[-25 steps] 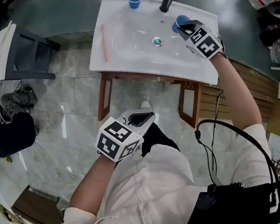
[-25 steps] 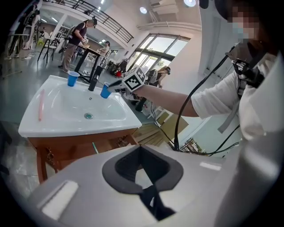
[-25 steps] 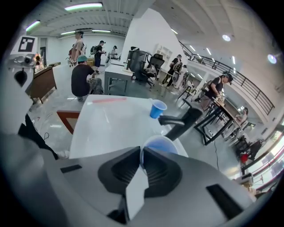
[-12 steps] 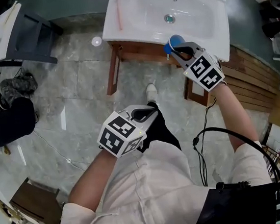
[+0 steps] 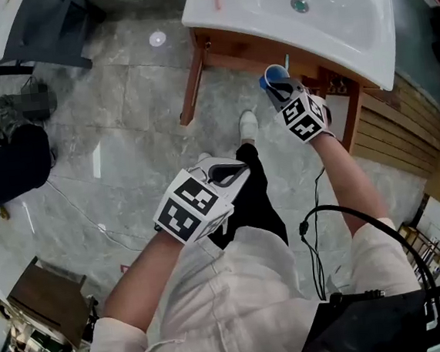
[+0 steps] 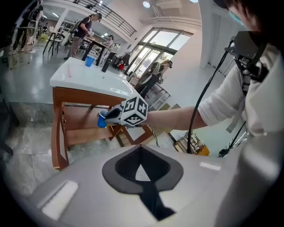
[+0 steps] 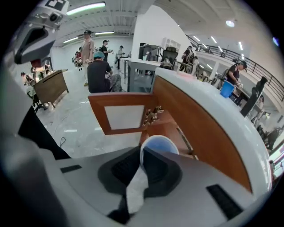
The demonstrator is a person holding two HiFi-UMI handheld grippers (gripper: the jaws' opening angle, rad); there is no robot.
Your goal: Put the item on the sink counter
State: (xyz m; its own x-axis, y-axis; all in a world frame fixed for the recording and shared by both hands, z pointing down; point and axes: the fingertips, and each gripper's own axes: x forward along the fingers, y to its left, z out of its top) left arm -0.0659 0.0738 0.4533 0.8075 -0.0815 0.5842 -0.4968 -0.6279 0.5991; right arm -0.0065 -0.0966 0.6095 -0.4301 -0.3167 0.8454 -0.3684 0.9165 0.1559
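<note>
A blue cup (image 5: 273,75) is held by its rim in my right gripper (image 5: 280,88), below the front edge of the white sink counter (image 5: 346,35) and beside its wooden stand. In the right gripper view the cup (image 7: 160,145) sits between the jaws of the right gripper (image 7: 141,167), its wall pinched, with the counter rim (image 7: 213,116) to the right. The left gripper view shows the same cup (image 6: 102,120) under the counter (image 6: 88,80). My left gripper (image 5: 225,175) hangs shut over my legs, holding nothing.
A second blue cup (image 6: 90,61) and a black faucet (image 6: 105,64) stand on the counter. The stand's wooden door (image 7: 120,117) hangs open. A black bag (image 5: 7,172) lies on the floor at left; wooden slats (image 5: 386,132) lie at right. People stand far off.
My right gripper has carried the blue cup from over the basin down to below the counter's front edge. The view has drawn back from the sink. The left gripper stays put.
</note>
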